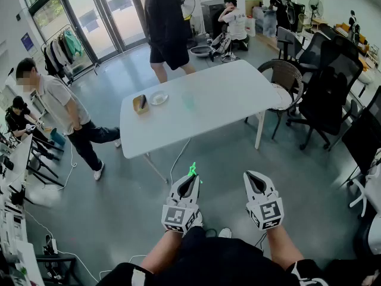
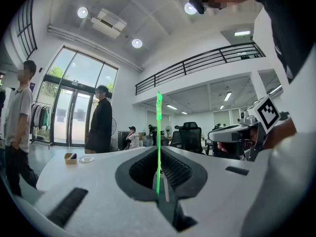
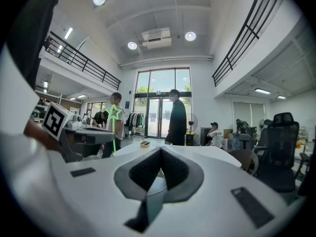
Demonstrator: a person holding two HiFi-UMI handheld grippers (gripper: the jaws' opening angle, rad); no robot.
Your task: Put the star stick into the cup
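Note:
A thin green star stick [image 1: 192, 171] stands upright in my left gripper [image 1: 189, 182], which is shut on its lower part; the star tip rises just past the jaws. In the left gripper view the stick [image 2: 159, 142] runs straight up between the closed jaws of the left gripper [image 2: 159, 151]. My right gripper [image 1: 255, 181] is beside it, shut and holding nothing. Both are held low, over the floor, short of the white table [image 1: 238, 94]. A pale translucent cup [image 1: 188, 102] stands near the table's middle. From the right gripper [image 3: 161, 152] view, the star stick [image 3: 114, 127] shows at left.
A small plate [image 1: 159, 98] and a yellow box [image 1: 141, 103] sit on the table's left part. People stand at the table's far side [image 1: 164, 25] and at the left [image 1: 59, 109]. A wicker chair [image 1: 286, 79] and black office chairs [image 1: 327, 94] crowd the right.

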